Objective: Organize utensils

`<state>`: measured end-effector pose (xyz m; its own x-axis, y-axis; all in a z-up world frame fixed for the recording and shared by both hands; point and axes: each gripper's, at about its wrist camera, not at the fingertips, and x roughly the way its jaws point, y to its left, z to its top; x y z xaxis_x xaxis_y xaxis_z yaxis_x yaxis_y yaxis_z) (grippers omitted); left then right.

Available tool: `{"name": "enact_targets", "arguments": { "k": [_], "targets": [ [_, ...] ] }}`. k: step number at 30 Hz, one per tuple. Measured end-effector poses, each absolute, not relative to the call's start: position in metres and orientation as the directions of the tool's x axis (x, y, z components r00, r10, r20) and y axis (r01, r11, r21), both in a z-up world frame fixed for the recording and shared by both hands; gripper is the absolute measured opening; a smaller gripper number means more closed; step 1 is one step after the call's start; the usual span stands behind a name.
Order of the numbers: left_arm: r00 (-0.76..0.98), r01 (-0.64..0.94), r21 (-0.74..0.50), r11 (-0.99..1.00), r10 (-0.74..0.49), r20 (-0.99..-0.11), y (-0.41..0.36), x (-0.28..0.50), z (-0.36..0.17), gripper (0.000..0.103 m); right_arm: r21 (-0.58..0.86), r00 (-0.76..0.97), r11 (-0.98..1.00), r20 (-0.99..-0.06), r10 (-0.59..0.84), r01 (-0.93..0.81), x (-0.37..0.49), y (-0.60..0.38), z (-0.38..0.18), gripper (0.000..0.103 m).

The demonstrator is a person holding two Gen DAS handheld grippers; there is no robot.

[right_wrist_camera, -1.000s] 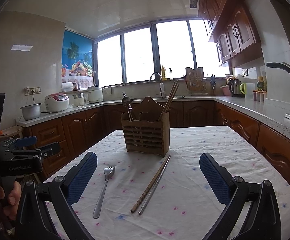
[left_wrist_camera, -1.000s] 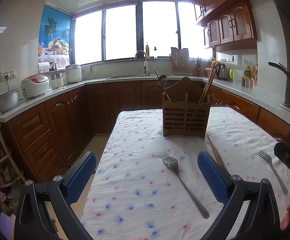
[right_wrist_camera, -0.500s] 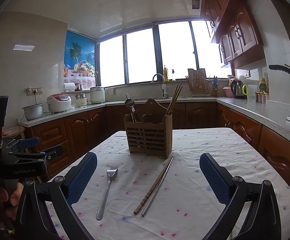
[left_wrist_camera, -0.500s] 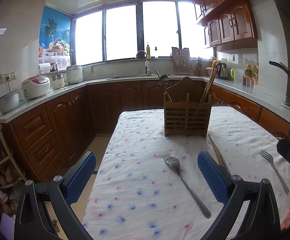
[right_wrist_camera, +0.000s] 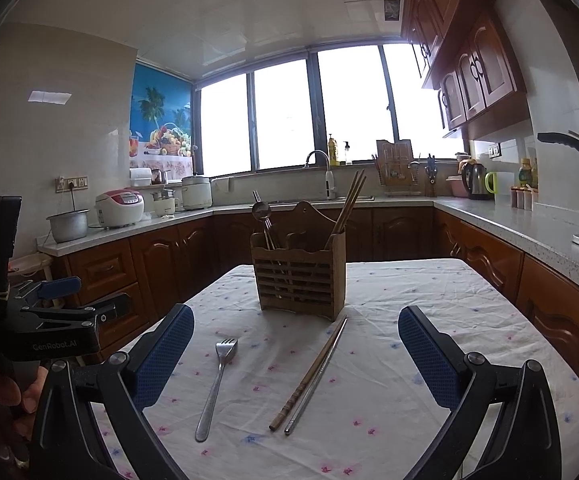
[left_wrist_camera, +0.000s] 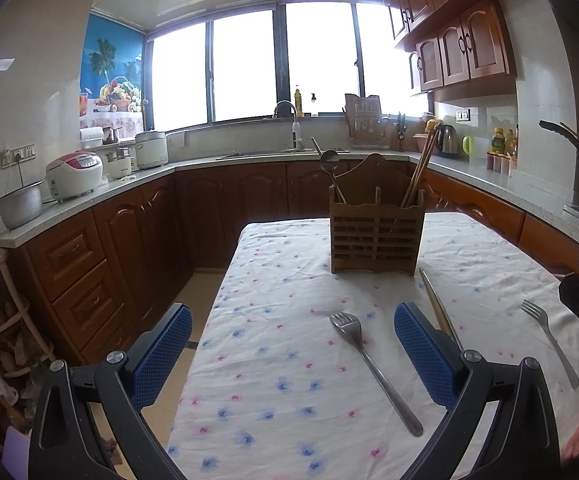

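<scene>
- compared with a second ago, we are seeing the slatted brown wooden utensil holder [left_wrist_camera: 377,236] sitting slightly lower and a little nearer in both wrist views, so both cameras are tilting up or easing forward a touch; nothing on the table is shifting.
- our left gripper [left_wrist_camera: 289,344] is hovering with its blue-padded jaws spread wide and nothing between them, as before.
- our right gripper [right_wrist_camera: 297,356] is likewise hanging wide apart and empty above the white cloth with pink and blue flowers [right_wrist_camera: 369,380].
- the holder is standing upright mid-table, with a metal ladle [left_wrist_camera: 331,166] in its left compartment and brown wooden chopsticks [left_wrist_camera: 419,172] leaning out of its right one.
- a silver steel fork [left_wrist_camera: 373,364] is lying flat on the cloth in front of the holder, tines toward it.
- a loose pair of chopsticks, one brown and one metal, [right_wrist_camera: 309,376] is lying beside that fork, tips near the holder's base.
- a second silver fork [left_wrist_camera: 549,340] is resting farther right, well apart.
</scene>
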<state>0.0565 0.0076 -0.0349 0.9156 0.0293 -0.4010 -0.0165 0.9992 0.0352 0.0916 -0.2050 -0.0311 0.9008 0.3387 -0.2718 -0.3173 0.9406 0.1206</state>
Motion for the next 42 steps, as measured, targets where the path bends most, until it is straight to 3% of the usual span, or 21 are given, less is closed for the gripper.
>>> {"name": "enact_targets", "arguments": {
  "k": [42],
  "targets": [
    [0.917,-0.012,0.041,0.999,0.027,-0.398,0.0002,0.0623,-0.0291,0.102,0.139,0.901,0.939,-0.269,0.342,-0.315,0.0977,-0.2084,-0.0292,0.103]
  ]
}}
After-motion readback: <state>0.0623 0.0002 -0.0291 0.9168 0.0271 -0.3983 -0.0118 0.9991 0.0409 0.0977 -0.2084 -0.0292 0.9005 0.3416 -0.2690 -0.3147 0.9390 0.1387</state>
